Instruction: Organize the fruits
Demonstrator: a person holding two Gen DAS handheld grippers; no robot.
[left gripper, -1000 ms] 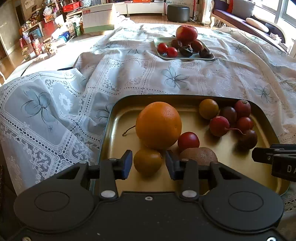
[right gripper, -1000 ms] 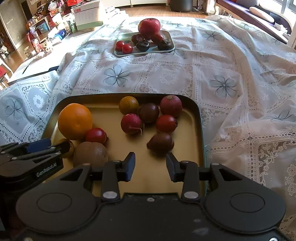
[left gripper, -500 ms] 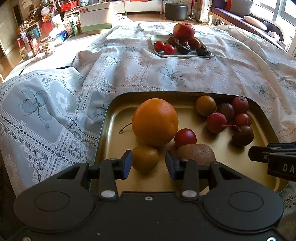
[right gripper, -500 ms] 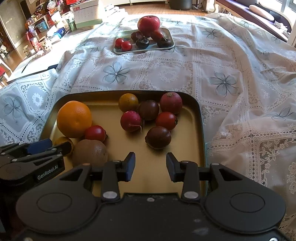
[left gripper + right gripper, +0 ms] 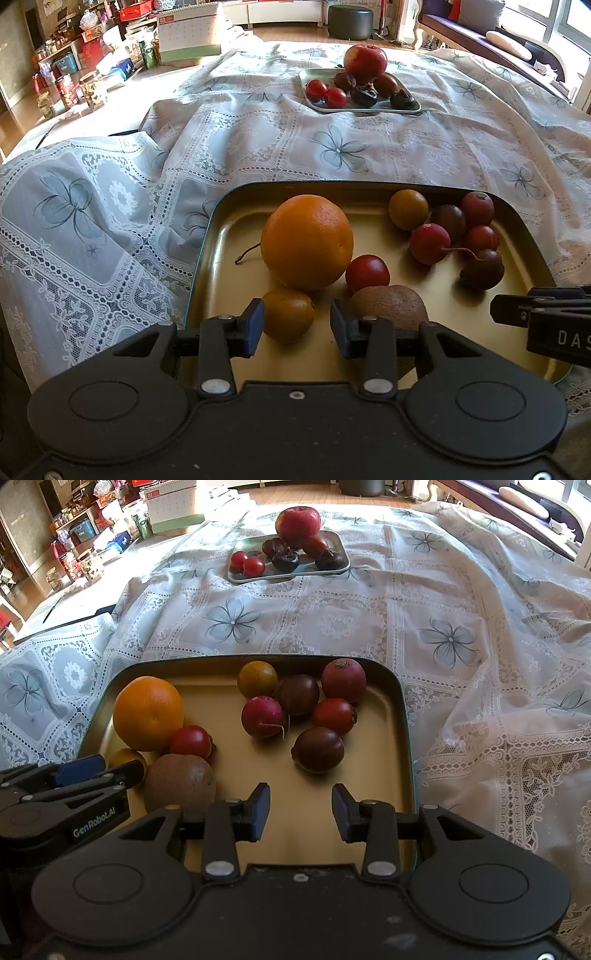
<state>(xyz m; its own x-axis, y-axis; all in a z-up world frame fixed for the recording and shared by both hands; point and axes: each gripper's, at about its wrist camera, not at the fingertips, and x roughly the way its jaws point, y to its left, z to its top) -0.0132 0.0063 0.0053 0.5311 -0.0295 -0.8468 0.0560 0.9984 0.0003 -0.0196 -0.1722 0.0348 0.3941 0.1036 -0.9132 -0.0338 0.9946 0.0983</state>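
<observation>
**Small orange fruit lined up for left grasp**

Small orange fruit [image 5: 288,314] sits in the gold tray [image 5: 207,258], just in front of the big orange [image 5: 306,242], between my left gripper [image 5: 295,326] fingers. Jaws spread, straddling it so a close can pinch it; left pad looks touching, hard to tell. My right gripper [image 5: 299,812] hangs spread and empty over bare tray floor, near the dark plum [image 5: 318,749]. The far tray [image 5: 321,107] behind the orange probably takes sorted fruit.

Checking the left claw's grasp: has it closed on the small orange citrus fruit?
No, the left claw stands open around the small orange citrus fruit, with a gap visible beside it.
</observation>
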